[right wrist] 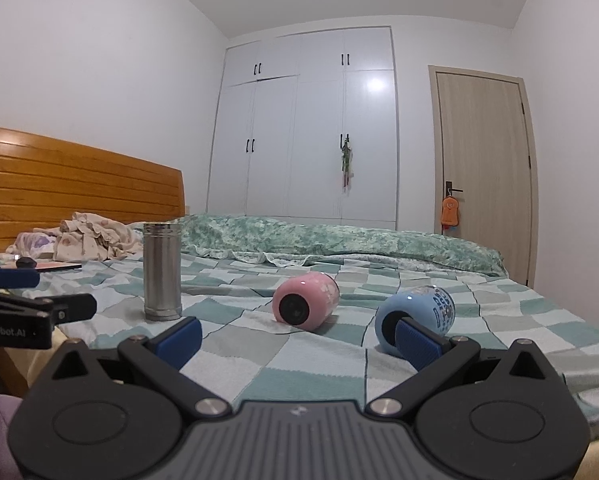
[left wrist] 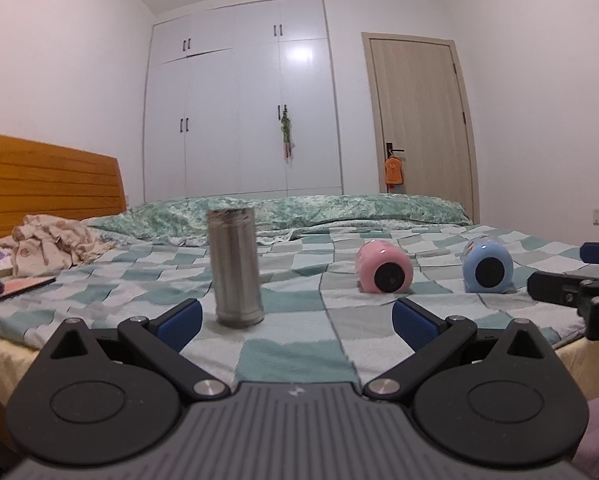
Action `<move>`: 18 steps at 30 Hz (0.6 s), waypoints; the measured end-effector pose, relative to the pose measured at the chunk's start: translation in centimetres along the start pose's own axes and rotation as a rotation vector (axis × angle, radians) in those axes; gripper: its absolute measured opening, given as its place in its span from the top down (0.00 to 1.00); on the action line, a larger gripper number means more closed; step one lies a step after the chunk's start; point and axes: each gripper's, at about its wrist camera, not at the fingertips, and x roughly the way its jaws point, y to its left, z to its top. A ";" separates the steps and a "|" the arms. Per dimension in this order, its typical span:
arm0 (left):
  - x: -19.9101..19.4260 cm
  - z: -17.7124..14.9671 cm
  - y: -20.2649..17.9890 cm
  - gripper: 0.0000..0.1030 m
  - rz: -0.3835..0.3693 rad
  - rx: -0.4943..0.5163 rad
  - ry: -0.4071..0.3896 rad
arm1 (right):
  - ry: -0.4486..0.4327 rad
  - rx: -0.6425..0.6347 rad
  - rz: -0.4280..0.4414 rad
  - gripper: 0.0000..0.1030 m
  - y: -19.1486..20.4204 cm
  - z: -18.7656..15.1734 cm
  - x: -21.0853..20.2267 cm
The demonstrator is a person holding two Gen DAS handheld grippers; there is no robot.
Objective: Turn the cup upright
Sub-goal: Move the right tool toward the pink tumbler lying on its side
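Item 1. Tall brushed-steel cylindrical flask (left wrist: 237, 266): stands upright on the checked teal-and-white bedspread (left wrist: 299, 356), left of centre in the left wrist view. Already on its base.

Item 2. Pink rounded ceramic cup (right wrist: 305, 306): lies on its side at mid-frame in the right wrist view, dark round end facing the cameras. Nothing touches it.

Item 3. Pale blue rounded cup with printed pattern (right wrist: 417, 316): also on its side, lower right of centre, just beyond one blue-padded finger, which overlaps it in the frame; whether they touch I cannot tell.

Item 4. Left gripper (left wrist: 297, 318): fingers spread wide, holding nothing, low at the near edge of the bed, facing the gap between flask and pink cup.

Item 5. Right gripper (right wrist: 297, 338): fingers spread wide, empty.

Item 6. Crumpled cream cloth (left wrist: 55, 242) and a flat pad (left wrist: 17, 286), far left by the wooden headboard (left wrist: 47, 184).

Risks, as judged:
- Round cups on soft bedding would likely roll away if a finger nudges one side first.
- Smooth, curved walls may slip from the pads during the turn.
- Set upright on yielding bedspread, a cup may tip again.
- A wide left-hand sweep could topple the steel flask.
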 end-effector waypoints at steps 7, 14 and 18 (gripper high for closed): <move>3.5 3.8 -2.0 0.00 -0.068 0.042 0.018 | 0.020 -0.053 0.025 0.00 -3.6 2.1 3.6; 9.4 7.4 -5.6 0.00 -0.152 0.123 0.101 | 0.069 -0.111 0.052 0.00 -8.6 4.9 8.7; 13.8 9.1 -7.8 0.00 -0.183 0.168 0.181 | 0.107 -0.120 0.054 0.00 -11.3 6.2 12.0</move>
